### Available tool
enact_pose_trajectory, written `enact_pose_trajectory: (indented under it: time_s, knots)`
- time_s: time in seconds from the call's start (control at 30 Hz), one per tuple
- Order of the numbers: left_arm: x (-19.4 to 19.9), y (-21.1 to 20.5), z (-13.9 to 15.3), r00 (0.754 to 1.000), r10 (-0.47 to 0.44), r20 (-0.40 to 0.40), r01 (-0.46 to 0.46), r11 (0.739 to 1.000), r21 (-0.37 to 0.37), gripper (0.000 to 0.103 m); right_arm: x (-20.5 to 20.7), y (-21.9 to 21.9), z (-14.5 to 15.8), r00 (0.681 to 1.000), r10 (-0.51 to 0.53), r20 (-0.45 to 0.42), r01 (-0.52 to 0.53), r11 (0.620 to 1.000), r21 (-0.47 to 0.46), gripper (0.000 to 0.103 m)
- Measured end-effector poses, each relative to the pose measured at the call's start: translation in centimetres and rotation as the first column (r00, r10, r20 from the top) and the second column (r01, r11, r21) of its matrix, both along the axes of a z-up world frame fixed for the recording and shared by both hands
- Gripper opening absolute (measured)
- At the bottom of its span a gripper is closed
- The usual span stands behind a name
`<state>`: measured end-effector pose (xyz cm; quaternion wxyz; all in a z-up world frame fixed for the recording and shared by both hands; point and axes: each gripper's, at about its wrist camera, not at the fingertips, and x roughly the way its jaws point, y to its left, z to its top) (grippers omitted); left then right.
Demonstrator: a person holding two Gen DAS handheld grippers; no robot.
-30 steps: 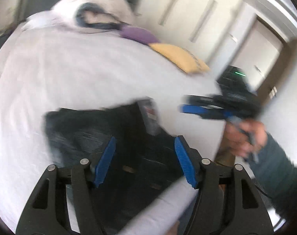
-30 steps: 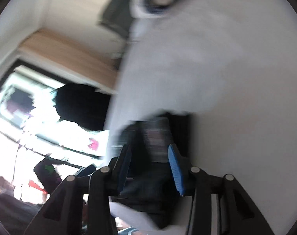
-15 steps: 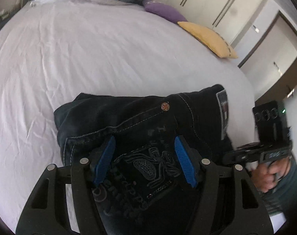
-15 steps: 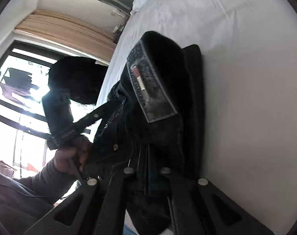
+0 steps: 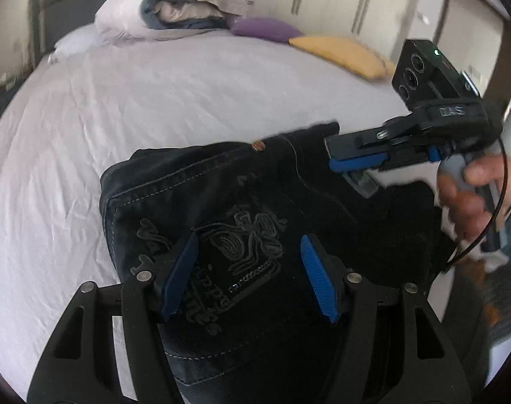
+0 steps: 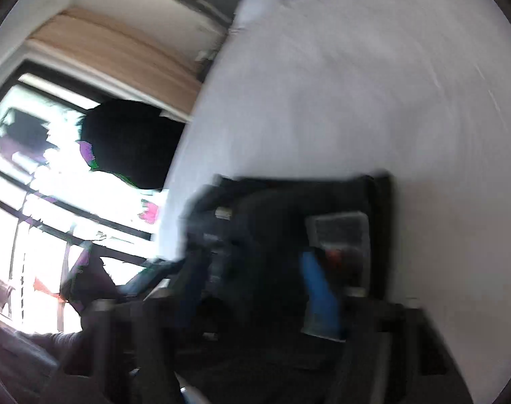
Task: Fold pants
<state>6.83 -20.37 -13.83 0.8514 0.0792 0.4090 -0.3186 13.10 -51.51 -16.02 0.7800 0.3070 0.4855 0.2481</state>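
Folded pants at bed edge; left gripper above, agape, empty; right gripper alongside, seemingly parted, empty.

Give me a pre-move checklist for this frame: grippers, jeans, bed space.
1. Left gripper open, holding nothing: ok; its blue pads stand apart above the embroidered pocket.
2. Right gripper open: ok in the left wrist view; the right wrist view is blurred.
3. Jeans in a compact fold on the bed sheet: ok.
4. Fold edges aligned: cannot tell, near side hidden behind the grippers.
5. Yellow pillow and purple pillow apart from the jeans: ok.
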Motion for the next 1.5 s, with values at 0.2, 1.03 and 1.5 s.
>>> enact_pose_trajectory:
  time_s: [0.2, 1.03, 1.5]
  knots:
    - [-0.9, 5.1, 3.8, 0.992, 0.088, -0.087, -0.099, 0.986, -0.137, 0.068, -5.2, -4.2, 3.6, 0.988, -0.120, 0.099, 0.121, 0.993, 0.001, 0.103]
    - [5.8, 5.7, -2.6, 0.821, 0.061, -0.568, -0.207, 0.958, -0.197, 0.051, -2.9, -1.0, -1.1, 0.977, -0.037, -0.212, 0.012, 0.993, -0.119, 0.044]
    - [9.5, 11.6, 4.8, 0.881, 0.112, -0.461, -0.287, 0.899, -0.330, 0.021, 0.5, 4.6, 10.2, 0.995, 0.058, 0.083, -0.034, 0.962, -0.270, 0.021]
